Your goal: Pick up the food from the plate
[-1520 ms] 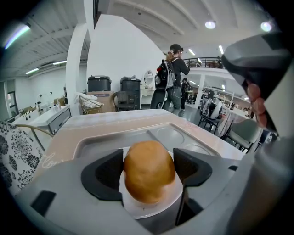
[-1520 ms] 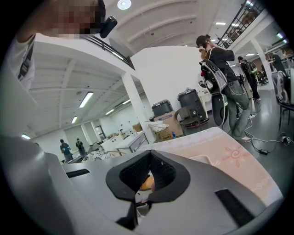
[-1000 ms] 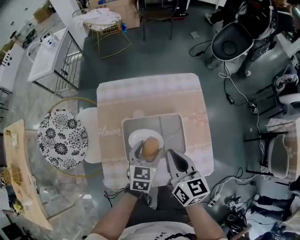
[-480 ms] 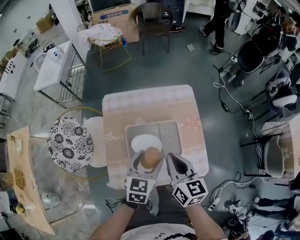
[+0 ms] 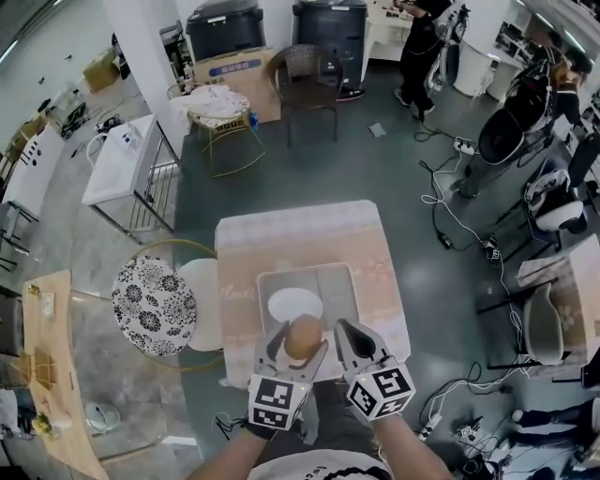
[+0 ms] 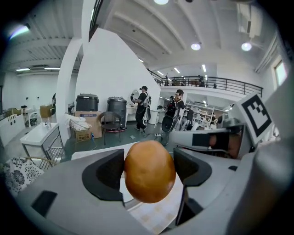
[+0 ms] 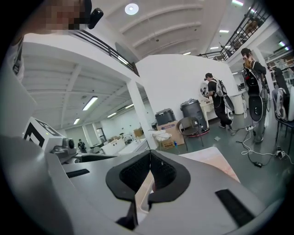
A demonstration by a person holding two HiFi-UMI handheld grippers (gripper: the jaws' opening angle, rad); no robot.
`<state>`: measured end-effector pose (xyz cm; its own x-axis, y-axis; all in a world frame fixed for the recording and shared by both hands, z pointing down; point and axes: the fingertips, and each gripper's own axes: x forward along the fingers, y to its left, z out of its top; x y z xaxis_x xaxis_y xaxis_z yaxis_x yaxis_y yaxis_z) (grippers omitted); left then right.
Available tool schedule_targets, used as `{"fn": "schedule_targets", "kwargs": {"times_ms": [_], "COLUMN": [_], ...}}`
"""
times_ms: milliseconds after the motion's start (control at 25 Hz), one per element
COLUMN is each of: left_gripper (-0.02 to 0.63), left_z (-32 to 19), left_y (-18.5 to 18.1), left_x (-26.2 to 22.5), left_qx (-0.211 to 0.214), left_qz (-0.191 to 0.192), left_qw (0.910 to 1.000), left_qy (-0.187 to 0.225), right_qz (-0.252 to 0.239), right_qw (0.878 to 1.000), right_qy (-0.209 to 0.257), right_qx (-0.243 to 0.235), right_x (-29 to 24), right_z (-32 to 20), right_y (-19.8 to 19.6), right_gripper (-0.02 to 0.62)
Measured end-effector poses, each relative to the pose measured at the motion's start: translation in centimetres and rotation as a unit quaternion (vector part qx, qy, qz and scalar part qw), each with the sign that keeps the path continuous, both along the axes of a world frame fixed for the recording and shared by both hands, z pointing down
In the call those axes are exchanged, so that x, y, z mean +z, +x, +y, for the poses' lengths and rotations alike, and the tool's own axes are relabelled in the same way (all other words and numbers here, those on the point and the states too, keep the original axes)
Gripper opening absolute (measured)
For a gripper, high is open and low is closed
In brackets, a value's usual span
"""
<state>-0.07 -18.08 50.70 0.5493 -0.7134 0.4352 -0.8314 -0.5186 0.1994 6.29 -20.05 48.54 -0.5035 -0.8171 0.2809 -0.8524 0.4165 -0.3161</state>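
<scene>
A round golden-brown bun (image 5: 302, 337) (image 6: 149, 171) is clamped between the jaws of my left gripper (image 5: 300, 343) (image 6: 148, 170), held high above the table's near edge. Below and beyond it lies the white plate (image 5: 293, 305), bare, in the left compartment of a grey tray (image 5: 337, 279). My right gripper (image 5: 343, 339) (image 7: 150, 173) hovers just right of the bun, its jaws pressed together with nothing between them.
The tray sits on a small square table with a pale pink cloth (image 5: 281, 232). A chair with a black-and-white floral seat (image 5: 148, 305) stands to the left. Cables (image 5: 450, 220) trail across the floor on the right, and people (image 5: 422, 23) stand far back.
The bun has risen away from the plate in my left gripper. Both grippers came up and toward me, and the table now looks smaller and farther below.
</scene>
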Motion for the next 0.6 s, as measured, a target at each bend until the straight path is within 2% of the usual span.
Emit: {"fn": "schedule_targets", "kwargs": {"times_ms": [320, 600], "left_gripper": [0.327, 0.327], "left_z": [1.5, 3.4], "left_y": [-1.1, -2.9], "left_x": [-6.5, -10.5], "left_qx": [-0.006, -0.002], "left_qz": [0.011, 0.025], "left_qw": [0.9989, 0.9975], "left_qy": [0.045, 0.066], "right_qz": [0.001, 0.005], "right_qw": [0.999, 0.997], "right_qy": [0.048, 0.081], "right_qx": [-0.009, -0.009], "right_x": [-5.2, -8.4], "right_z": [0.9, 2.3], "right_y": [-1.3, -2.9], "right_gripper": [0.014, 0.014]}}
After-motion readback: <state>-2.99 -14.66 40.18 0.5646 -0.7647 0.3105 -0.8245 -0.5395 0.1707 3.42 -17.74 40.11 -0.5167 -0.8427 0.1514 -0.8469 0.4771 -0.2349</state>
